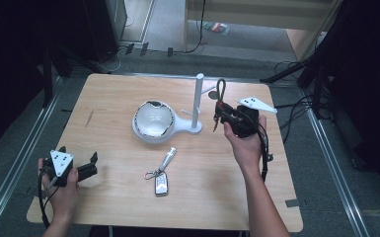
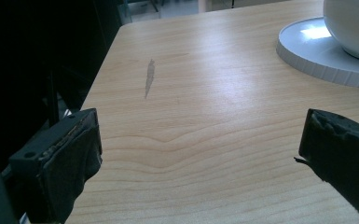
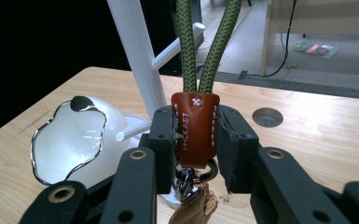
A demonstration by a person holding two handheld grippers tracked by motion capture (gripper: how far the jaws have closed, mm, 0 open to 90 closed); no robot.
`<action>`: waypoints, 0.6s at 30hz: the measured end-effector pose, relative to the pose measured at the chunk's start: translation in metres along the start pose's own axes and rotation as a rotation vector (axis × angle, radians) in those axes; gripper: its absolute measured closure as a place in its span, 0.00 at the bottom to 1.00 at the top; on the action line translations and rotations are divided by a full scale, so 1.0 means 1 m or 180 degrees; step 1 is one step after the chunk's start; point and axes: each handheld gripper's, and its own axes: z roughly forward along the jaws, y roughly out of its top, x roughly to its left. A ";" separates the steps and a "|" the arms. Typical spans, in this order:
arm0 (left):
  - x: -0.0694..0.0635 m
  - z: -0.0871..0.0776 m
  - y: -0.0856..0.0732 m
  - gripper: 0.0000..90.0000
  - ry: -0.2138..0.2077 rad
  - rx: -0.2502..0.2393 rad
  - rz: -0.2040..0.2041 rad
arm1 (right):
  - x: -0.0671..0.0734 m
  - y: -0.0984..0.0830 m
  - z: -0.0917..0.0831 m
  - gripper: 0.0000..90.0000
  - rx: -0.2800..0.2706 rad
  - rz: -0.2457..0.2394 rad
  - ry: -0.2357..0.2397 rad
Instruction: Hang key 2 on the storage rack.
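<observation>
— Room along the edges of the worktop (image 1: 103, 98): how is it looking?

— Bare wood is lying open across the left side and the near right corner. The white stand (image 1: 198, 101) is rising near the far edge, with the bowl-shaped dish (image 1: 153, 121) on its base just left of the pole. A car key (image 1: 161, 184) with a silver fob is lying near the front middle, well apart from both hands. A small round hole (image 3: 267, 116) is sitting in the wood past the right hand.

— And the left gripper (image 1: 81, 168)?

— It is resting low at the near left corner, jaws standing wide apart with nothing but bare wood between them; the rim of the stand's base (image 2: 326, 60) is showing far off.

— The right gripper (image 1: 222, 116)?

— It is hanging above the worktop just right of the pole. Its jaws are pinching the brown leather tab (image 3: 195, 130) of a keyring, pads pressing on both sides. The green cord loop (image 3: 205, 42) is standing up above the tab, close beside a peg of the stand, and metal rings with a tan piece are dangling below.
</observation>
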 end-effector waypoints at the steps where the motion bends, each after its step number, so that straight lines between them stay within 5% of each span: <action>1: 0.000 0.000 0.000 0.00 -0.0002 0.0000 -0.0001 | -0.001 0.000 0.002 0.78 0.0008 -0.0012 0.0007; 18: 0.000 0.000 0.000 0.00 -0.0005 0.0027 0.0005 | 0.000 -0.004 0.020 0.78 0.0125 -0.0009 0.0076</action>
